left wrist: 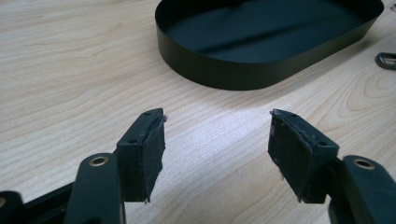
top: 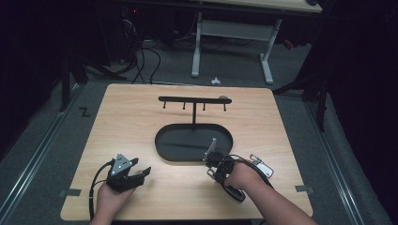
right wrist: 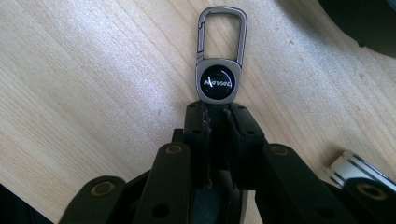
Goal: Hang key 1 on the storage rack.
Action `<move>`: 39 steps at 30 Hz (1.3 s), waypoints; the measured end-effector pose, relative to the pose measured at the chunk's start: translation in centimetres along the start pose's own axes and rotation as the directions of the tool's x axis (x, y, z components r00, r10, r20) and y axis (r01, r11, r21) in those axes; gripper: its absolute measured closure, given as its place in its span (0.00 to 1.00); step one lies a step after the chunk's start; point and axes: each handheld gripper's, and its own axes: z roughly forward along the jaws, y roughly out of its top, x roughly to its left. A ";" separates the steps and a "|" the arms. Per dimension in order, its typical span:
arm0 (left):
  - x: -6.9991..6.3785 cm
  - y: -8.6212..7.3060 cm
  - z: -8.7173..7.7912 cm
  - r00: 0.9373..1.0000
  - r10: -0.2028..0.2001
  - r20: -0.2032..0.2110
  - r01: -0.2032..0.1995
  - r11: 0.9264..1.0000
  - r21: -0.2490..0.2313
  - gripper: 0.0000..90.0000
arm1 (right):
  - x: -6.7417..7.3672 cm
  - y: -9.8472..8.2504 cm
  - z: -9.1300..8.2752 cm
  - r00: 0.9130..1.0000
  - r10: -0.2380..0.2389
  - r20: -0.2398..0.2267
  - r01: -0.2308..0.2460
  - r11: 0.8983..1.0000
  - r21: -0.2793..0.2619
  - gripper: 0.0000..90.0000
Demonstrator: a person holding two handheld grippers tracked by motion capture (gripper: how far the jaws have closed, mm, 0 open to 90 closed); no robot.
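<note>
My right claw (right wrist: 215,109) pinched the key clip (right wrist: 219,60) at its lower end, flat on the table (right wrist: 93,93) beside the tray (top: 162,150). The left claw (left wrist: 217,140) stood spread, empty. Grasp seemed done; next I needed to lift it toward the rack's hooks (top: 194,101).

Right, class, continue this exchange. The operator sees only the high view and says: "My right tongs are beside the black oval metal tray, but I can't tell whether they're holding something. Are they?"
Observer: Yes. The right tongs are shut on the end of a grey metal carabiner keychain.
Operator: Any marking on it?
Observer: A round black badge with white lettering sits between the clip loop and the tongs.
Operator: And the left tongs?
Observer: The left tongs stand open with nothing between them, facing the wall of the black oval metal tray.
</note>
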 end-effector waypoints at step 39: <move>0.6 -0.5 -1.1 1.000 0.013 -0.026 -0.013 1.000 -0.027 0.41 | -2.2 -3.0 -6.9 0.991 0.128 -0.034 -0.131 0.984 -0.120 0.89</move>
